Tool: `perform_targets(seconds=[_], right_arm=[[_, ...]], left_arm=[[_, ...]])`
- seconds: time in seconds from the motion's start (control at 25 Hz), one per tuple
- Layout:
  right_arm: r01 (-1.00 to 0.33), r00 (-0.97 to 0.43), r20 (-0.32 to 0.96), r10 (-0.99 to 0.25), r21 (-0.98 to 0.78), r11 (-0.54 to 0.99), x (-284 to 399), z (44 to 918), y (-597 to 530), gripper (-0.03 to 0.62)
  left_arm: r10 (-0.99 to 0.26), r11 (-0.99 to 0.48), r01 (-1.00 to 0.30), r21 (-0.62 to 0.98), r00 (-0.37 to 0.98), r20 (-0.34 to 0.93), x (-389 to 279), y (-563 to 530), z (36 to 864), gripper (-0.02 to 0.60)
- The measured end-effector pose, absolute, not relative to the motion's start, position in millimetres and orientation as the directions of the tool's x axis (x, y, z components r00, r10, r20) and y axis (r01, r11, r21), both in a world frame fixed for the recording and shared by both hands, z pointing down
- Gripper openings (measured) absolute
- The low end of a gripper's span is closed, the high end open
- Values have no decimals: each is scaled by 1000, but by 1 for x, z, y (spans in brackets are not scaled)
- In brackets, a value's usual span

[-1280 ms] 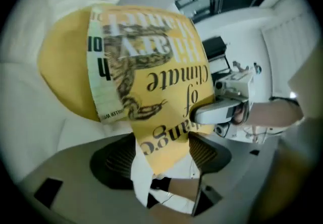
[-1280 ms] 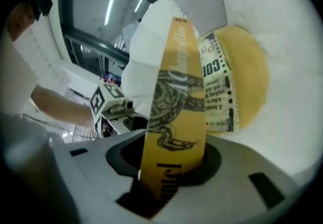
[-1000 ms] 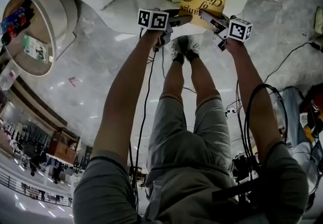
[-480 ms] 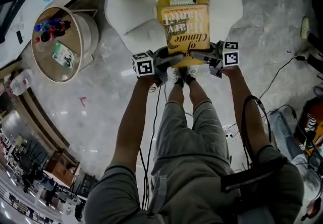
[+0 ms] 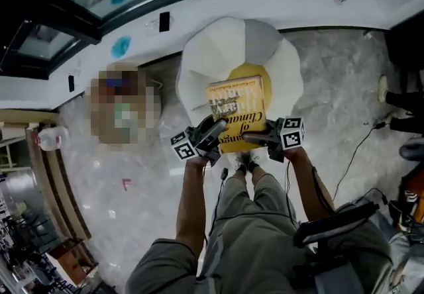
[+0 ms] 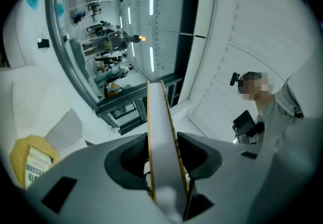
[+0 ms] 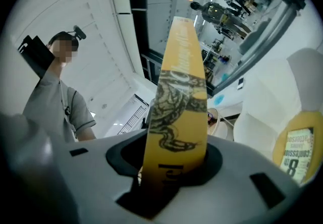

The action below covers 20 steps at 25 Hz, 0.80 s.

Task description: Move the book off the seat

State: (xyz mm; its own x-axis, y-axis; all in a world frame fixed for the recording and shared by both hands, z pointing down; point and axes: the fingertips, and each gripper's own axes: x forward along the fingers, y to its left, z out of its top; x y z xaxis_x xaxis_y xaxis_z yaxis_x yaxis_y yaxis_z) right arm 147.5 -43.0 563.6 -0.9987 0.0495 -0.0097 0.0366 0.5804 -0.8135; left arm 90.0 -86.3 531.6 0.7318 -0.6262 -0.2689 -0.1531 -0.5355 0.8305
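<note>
Holding the yellow hardcover book [image 5: 237, 114] at both sides. The left gripper [image 5: 213, 132] has just been closing its jaws and now clamps the white page edge; the right gripper [image 5: 263, 138] is clenched on the yellow printed edge. A second ago the book lay on the round yellow cushion [image 5: 257, 74] of the white armchair [image 5: 205, 54]; it now hangs raised off it. Judgement: lift done, placement elsewhere outstanding.

A second book [image 7: 298, 150] lies on a yellow cushion [image 5: 257, 73]; a plastic bottle [image 5: 50, 138] rests on the floor [image 5: 132, 177].
</note>
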Motion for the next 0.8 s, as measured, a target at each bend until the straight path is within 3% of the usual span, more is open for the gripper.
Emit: perform_targets(seconds=[0.28,0.4,0.8], right_arm=[[46,-998,-6,63,-752,657,152,434,-6,163],[83,-997,-63,53,-751,655,152,394,14,163],[133,-986,-160,36,-655,744,162,322,43,163]], left_arm=[[-591,-625,-254,738,772,-235,98,-40,401,176],[-569,-671,-305,676,796,-205,104,-16,357,179],[-541,-750,-288,595,785,-302,114,17,275,179]])
